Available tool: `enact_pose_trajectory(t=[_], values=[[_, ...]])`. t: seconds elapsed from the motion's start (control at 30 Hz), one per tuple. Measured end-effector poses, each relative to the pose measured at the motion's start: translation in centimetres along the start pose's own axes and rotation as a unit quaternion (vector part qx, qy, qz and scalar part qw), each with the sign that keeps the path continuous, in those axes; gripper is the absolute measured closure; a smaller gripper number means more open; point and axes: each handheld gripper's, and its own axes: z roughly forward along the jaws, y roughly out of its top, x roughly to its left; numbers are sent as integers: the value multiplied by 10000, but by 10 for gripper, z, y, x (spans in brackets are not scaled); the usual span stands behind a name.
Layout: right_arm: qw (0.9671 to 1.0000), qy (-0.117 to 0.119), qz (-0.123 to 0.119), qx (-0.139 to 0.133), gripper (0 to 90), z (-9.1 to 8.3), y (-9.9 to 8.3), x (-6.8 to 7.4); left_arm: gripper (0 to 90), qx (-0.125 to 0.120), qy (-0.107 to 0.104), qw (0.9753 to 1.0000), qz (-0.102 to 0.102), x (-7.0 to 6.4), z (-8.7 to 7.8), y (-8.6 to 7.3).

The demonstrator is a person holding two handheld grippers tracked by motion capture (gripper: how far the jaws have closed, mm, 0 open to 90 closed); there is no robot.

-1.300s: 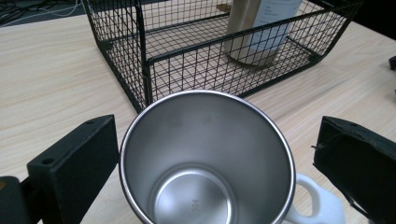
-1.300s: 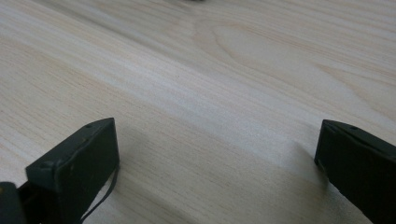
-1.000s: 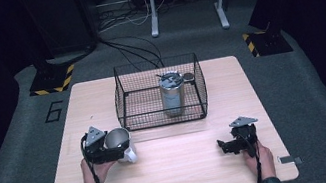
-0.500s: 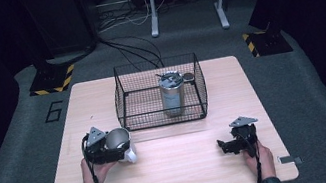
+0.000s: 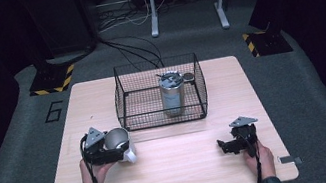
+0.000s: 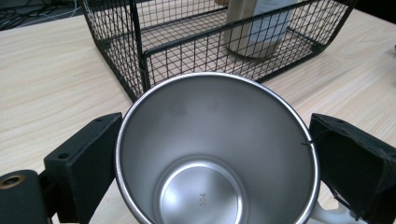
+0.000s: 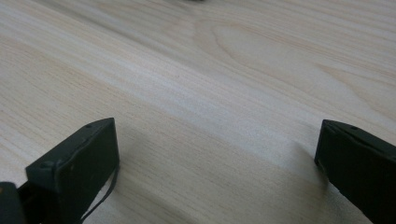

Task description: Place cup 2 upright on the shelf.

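in left hand-held gripper (image 6: 212, 158): one steel cup (image 6: 217, 154)

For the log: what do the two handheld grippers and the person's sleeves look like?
Left gripper and right gripper are black, each with two blocky black jaws, a grey three-cornered plate on top and a black cable trailing toward the person. Dark sleeves show at the bottom edge.

One wooden table (image 5: 175, 170) carried one black wire basket (image 5: 125, 105), which contained one steel tumbler (image 5: 172, 97) and one small dark round object (image 5: 188, 76) of unclear kind. One open steel mug (image 5: 117, 139) was present. Two handheld grippers were counted: left gripper (image 5: 126, 151), right gripper (image 5: 222, 146).
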Motion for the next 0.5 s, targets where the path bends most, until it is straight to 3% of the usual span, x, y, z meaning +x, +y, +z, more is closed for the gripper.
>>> enact_pose_trajectory(t=[0.5], values=[[10000,23,27,-1,0,0,0,0,62,-108,-3,9998,146,-13,-9,25]])
